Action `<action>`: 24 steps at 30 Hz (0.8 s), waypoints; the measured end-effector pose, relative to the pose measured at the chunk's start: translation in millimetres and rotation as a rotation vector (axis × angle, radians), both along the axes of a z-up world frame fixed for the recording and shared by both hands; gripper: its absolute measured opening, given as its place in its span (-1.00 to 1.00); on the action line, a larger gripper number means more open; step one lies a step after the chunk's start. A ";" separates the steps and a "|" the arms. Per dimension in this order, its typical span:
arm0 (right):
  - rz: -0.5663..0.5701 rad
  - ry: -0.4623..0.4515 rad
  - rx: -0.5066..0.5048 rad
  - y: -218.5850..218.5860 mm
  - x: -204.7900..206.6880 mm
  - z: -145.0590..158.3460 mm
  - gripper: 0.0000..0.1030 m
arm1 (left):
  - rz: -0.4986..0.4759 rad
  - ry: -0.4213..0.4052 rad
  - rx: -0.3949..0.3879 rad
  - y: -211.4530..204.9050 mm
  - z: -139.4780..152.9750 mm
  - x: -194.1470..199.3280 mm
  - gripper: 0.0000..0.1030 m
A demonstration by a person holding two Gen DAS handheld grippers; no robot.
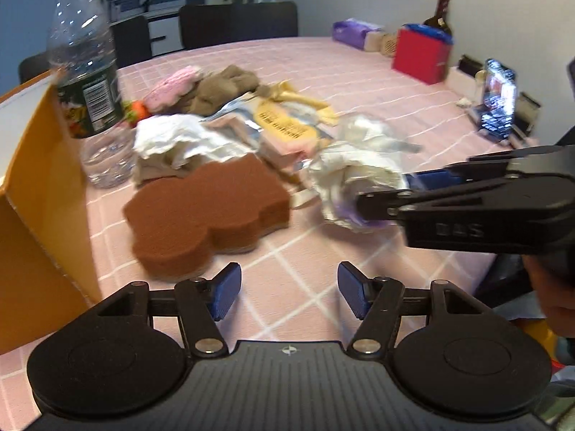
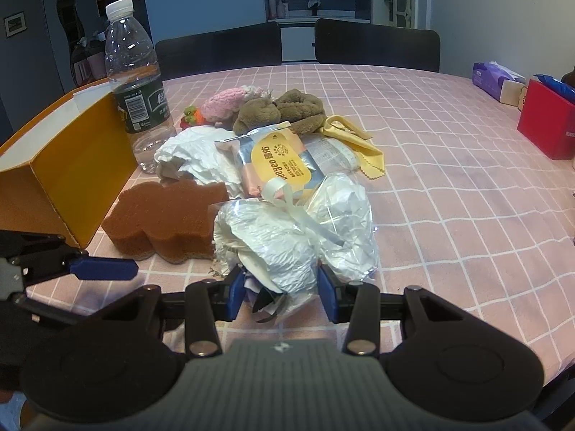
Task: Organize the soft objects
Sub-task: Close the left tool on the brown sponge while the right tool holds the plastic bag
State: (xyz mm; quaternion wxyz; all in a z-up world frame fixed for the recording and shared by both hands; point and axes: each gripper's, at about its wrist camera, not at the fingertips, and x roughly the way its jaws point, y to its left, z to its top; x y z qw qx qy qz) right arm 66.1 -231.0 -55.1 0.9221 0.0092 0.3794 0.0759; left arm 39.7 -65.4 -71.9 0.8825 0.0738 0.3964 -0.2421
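Observation:
My right gripper (image 2: 282,292) is shut on the near end of a crumpled clear plastic bag (image 2: 294,237) stuffed with white paper. In the left wrist view the same gripper (image 1: 382,192) comes in from the right, clamped on the bag (image 1: 355,176). My left gripper (image 1: 289,287) stands open over bare tablecloth, nothing between its pads. A brown wavy sponge (image 1: 205,212) lies just ahead of it and to the left. Behind lie crumpled white tissue (image 1: 172,136), a wipes pack (image 1: 284,125), a brown plush (image 1: 219,89), a pink knitted piece (image 1: 176,86) and a yellow cloth (image 1: 305,100).
An open orange box (image 1: 39,179) stands at the left, a water bottle (image 1: 86,82) beside it. A red box (image 1: 420,54), a purple tissue pack (image 1: 354,30) and a phone on a stand (image 1: 497,97) sit at the far right. Dark chairs (image 2: 377,48) line the far edge.

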 end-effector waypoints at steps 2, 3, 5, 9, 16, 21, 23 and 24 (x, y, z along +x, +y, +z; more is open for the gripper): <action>-0.011 -0.005 0.002 -2.4 -0.8 1.6 -0.17 | 0.061 -0.030 0.042 1.2 2.7 -0.3 0.43; -0.012 -0.006 0.004 -3.2 -1.4 2.3 -0.16 | 0.093 -0.062 0.072 3.5 4.4 -0.3 0.46; -0.004 -0.008 0.006 -2.9 -2.7 2.9 -0.16 | 0.154 -0.106 0.106 10.7 7.6 2.6 0.65; 0.022 0.002 0.023 3.4 0.3 -0.8 -0.15 | 0.204 -0.111 0.087 21.6 8.2 10.9 0.78; 0.037 -0.004 0.019 6.2 7.0 -0.9 -0.15 | 0.239 -0.127 0.068 22.3 -7.8 21.7 0.78; 0.025 0.010 0.032 -0.5 8.1 -5.4 -0.15 | 0.215 -0.111 0.059 21.7 -8.6 16.4 0.42; 0.018 0.011 0.028 -2.1 7.2 -6.2 -0.15 | 0.187 -0.086 0.038 21.0 -4.4 9.4 0.37; 0.015 0.011 0.027 -2.9 6.6 -6.6 -0.15 | 0.166 -0.071 0.021 20.3 -2.4 5.3 0.35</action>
